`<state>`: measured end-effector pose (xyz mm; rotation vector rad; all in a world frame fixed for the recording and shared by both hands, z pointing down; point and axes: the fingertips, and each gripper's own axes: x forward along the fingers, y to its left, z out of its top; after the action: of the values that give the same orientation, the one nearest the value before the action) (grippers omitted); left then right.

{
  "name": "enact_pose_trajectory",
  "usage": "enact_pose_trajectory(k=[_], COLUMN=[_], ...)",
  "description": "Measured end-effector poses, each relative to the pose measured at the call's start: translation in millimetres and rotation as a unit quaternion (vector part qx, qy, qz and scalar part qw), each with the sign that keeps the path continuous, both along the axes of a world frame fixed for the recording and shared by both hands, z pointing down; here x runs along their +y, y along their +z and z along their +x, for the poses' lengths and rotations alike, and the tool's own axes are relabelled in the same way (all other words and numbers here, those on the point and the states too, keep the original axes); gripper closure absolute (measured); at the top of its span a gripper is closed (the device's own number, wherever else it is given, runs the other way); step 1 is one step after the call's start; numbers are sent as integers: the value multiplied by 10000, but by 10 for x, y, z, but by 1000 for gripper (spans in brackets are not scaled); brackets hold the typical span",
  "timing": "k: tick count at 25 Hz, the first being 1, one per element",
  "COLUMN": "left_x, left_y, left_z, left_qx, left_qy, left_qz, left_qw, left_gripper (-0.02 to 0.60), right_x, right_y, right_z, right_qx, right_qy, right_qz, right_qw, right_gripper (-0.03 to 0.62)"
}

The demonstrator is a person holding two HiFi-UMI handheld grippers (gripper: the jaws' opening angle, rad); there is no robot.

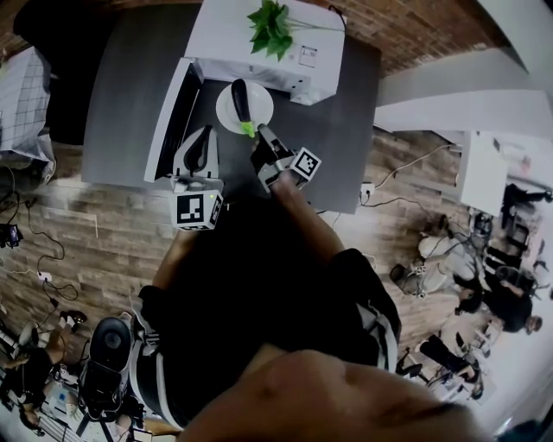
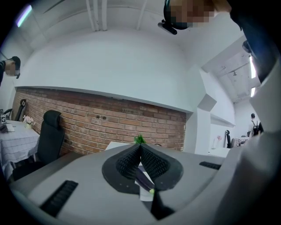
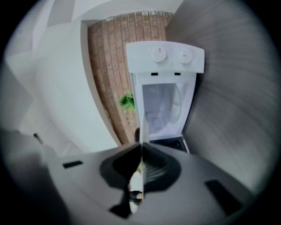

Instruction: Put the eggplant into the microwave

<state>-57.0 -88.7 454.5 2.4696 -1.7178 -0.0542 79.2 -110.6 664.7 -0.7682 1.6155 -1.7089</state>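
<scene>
A dark eggplant [image 1: 241, 99] with a green stem lies on a white plate [image 1: 229, 108] just in front of the open white microwave [image 1: 285, 43]. Its door [image 1: 168, 116] swings out to the left. My right gripper [image 1: 259, 134] is shut on the plate's near rim. In the right gripper view the thin plate [image 3: 142, 132] runs edge-on between the closed right gripper [image 3: 141, 145] jaws, with the microwave's cavity [image 3: 162, 110] ahead. My left gripper [image 1: 203, 136] is beside the door, shut and empty. Under the left gripper [image 2: 140, 146] the eggplant [image 2: 142, 179] shows.
The microwave stands on a grey table [image 1: 121, 104] against a brick wall [image 2: 88, 123]. A green plant [image 1: 270, 26] sits on top of the microwave. A black chair [image 2: 50, 136] stands at the left. People and cables are on the wooden floor [image 1: 415, 181] to the right.
</scene>
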Motion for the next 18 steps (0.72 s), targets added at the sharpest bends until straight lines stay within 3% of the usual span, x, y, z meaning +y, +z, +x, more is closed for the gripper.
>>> enact_pose_trajectory(k=[18], left_x=[-69], left_y=[28], left_z=[-11], left_qx=[-22], left_qy=[-45], left_qz=[-86], left_qw=[9999], left_gripper=[546], right_x=[-507], right_y=[535], right_z=[92], right_qx=[304], right_qy=[205], right_qz=[-33], right_qw=[9993], right_gripper=[557])
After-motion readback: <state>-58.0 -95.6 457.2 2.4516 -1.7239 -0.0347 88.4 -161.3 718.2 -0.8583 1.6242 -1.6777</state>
